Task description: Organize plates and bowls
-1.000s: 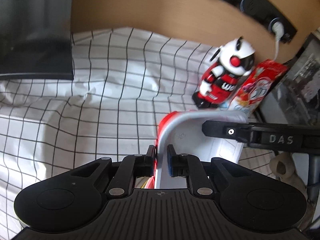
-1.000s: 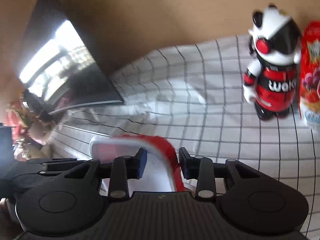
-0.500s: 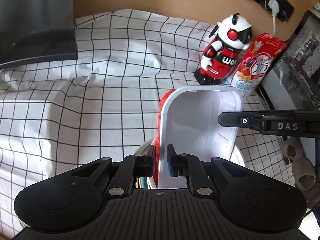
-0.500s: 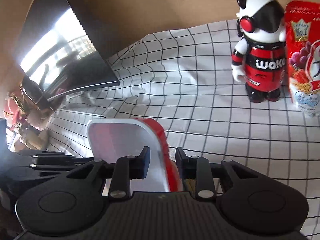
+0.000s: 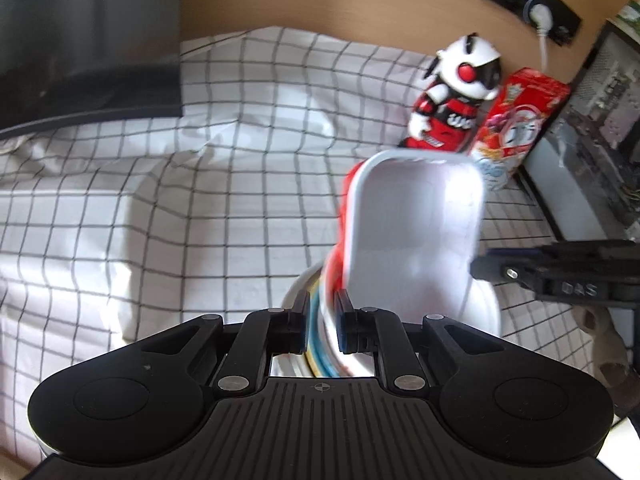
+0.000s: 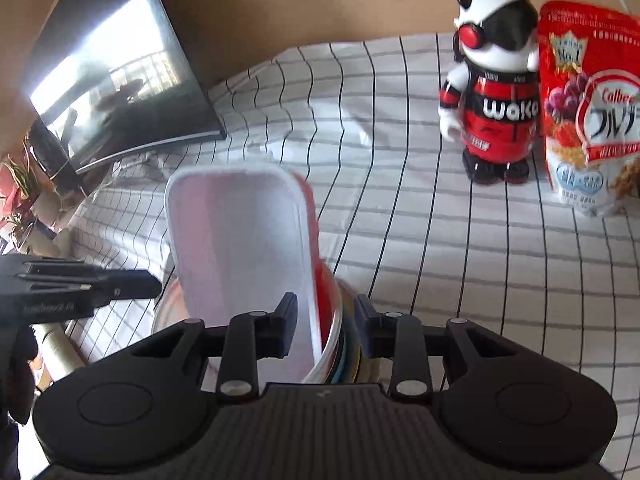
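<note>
A rectangular plate (image 5: 412,220), white inside and red outside, slants up away from both cameras. Its near end sits over a stack of round plates (image 5: 486,304) with coloured rims (image 6: 348,344). My left gripper (image 5: 324,328) is shut on the plate's left rim. My right gripper (image 6: 326,330) straddles the opposite rim and its jaws are opening: the left pad lies against the white inside (image 6: 240,240), while the right pad stands off the red wall, with the round rims showing in the gap. Each gripper's tip shows in the other's view, the right gripper (image 5: 552,276) and the left gripper (image 6: 80,284).
A checked tablecloth (image 5: 160,220) covers the table. At the far right stand a red and white toy figure (image 6: 492,108) and a red cereal bag (image 6: 588,120). A dark monitor (image 6: 112,72) leans at the far left. A power strip (image 5: 532,8) hangs on the wooden wall.
Both grippers have carried the rectangular plate down and nearer, and the round stack has come into view under its near end. The right jaws stand wider than half a second ago.
</note>
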`<state>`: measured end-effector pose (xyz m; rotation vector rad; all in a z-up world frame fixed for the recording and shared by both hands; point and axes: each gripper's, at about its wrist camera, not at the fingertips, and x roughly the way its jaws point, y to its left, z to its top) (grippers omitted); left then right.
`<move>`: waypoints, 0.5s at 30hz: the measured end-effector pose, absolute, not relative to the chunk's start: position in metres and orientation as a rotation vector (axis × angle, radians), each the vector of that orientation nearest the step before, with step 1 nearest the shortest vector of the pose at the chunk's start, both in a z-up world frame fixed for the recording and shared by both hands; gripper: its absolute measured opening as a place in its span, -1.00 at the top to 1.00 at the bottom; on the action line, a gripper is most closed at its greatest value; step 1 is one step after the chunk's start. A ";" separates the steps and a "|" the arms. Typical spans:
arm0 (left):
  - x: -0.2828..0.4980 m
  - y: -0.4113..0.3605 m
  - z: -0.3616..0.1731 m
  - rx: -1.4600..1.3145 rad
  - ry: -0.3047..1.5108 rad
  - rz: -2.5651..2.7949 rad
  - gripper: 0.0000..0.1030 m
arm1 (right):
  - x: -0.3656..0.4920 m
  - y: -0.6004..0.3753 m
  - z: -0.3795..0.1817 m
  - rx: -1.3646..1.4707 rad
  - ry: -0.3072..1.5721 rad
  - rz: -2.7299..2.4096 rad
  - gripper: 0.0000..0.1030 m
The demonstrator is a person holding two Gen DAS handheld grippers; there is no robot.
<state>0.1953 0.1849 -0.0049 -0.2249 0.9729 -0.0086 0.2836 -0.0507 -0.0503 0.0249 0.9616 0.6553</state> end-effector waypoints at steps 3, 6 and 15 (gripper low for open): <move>0.194 0.188 -0.012 -0.217 0.989 -0.012 0.73 | 0.282 -0.047 -0.058 0.034 1.001 0.661 0.40; 0.197 0.190 -0.018 -0.200 1.001 -0.017 0.73 | 0.281 -0.035 -0.063 0.041 1.022 0.659 0.47; 0.198 0.187 -0.029 -0.157 1.042 -0.125 0.65 | 0.271 -0.022 -0.069 -0.003 1.052 0.580 0.48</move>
